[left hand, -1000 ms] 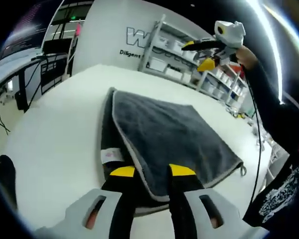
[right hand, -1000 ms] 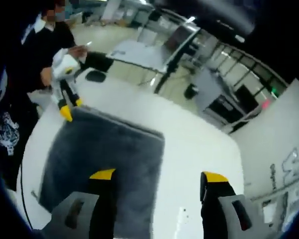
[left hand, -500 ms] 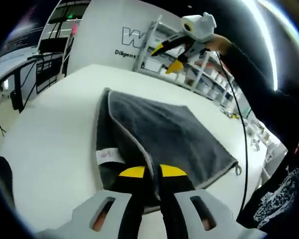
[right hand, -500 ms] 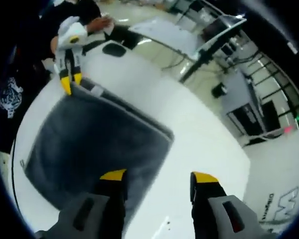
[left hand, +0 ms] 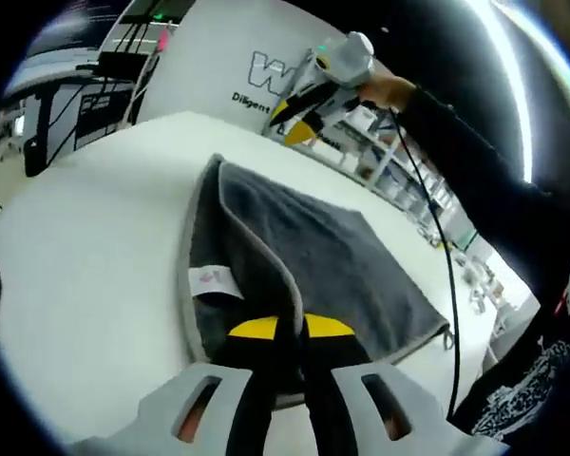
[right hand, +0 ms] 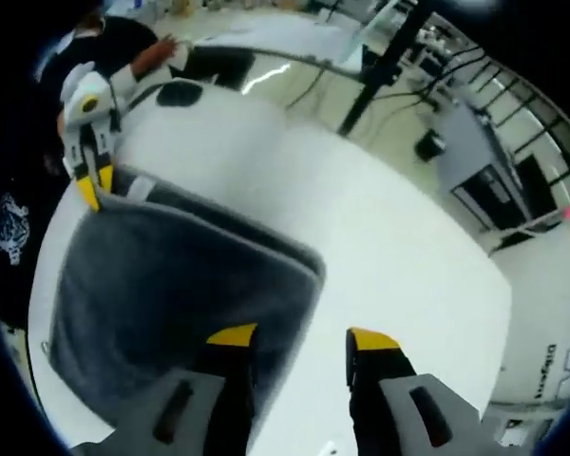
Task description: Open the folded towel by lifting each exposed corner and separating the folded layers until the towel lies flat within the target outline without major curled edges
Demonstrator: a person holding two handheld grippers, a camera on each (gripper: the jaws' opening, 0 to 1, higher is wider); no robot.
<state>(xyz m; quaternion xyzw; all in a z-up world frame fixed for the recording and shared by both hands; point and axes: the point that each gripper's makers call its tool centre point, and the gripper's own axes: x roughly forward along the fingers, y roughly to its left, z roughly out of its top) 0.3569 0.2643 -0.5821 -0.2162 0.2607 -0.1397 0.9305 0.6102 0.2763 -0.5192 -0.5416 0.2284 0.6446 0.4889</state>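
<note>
A dark grey folded towel [left hand: 313, 247] with pale trim lies on the white table [left hand: 76, 237]; a white label [left hand: 212, 281] shows on its lower layer. My left gripper [left hand: 292, 327] is shut on the top layer's near corner. My right gripper [left hand: 293, 119], held by a hand, hangs above the towel's far corner. In the right gripper view the towel [right hand: 171, 285] spreads to the left, and my right gripper [right hand: 301, 337] is open, its jaws straddling the towel's edge near that corner. The left gripper [right hand: 90, 190] pinches the opposite corner there.
Shelves with bins [left hand: 389, 161] and a white wall with lettering [left hand: 256, 71] stand behind the table. A person's dark sleeve [left hand: 475, 161] reaches across on the right. A dark oval object [right hand: 180, 92] sits near the table edge [right hand: 389, 218], with desks and a black stand [right hand: 380, 66] beyond.
My left gripper has shut on the towel's top-layer corner. The right gripper has come closer to the far corner and its jaws have narrowed.
</note>
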